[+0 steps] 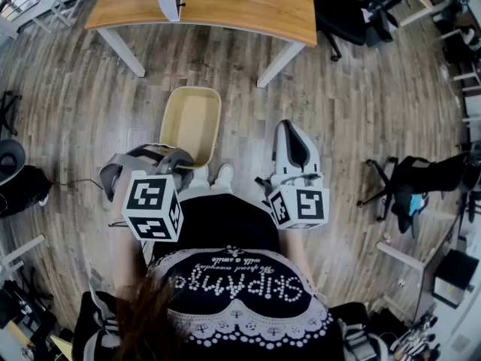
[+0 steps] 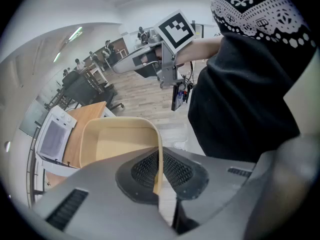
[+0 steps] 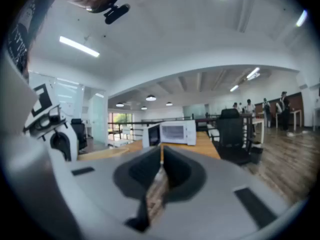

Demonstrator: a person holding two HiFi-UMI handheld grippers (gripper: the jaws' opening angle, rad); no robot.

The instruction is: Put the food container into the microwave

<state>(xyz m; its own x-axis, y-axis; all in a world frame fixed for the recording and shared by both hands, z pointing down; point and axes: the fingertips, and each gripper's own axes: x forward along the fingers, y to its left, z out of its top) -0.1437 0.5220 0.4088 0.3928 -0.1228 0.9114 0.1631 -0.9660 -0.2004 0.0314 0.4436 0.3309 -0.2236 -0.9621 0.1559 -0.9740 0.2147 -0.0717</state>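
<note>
Left claw (image 2: 157,171) clamped on the rim wall of the beige food container (image 1: 192,122), held out over the wood floor. Right claw (image 3: 161,171) pressed together, nothing in it. Microwave (image 3: 172,133) sits ahead on the wooden surface (image 1: 233,6), well apart from the container.

tongs (image 3: 161,160) together — empty, microwave (image 3: 173,133) ahead

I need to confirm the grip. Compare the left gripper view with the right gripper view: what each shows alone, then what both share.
Left only: the left gripper shut on the beige food container's rim. Right only: the right gripper shut, nothing between its jaws. Both: the white microwave on the wooden table.
</note>
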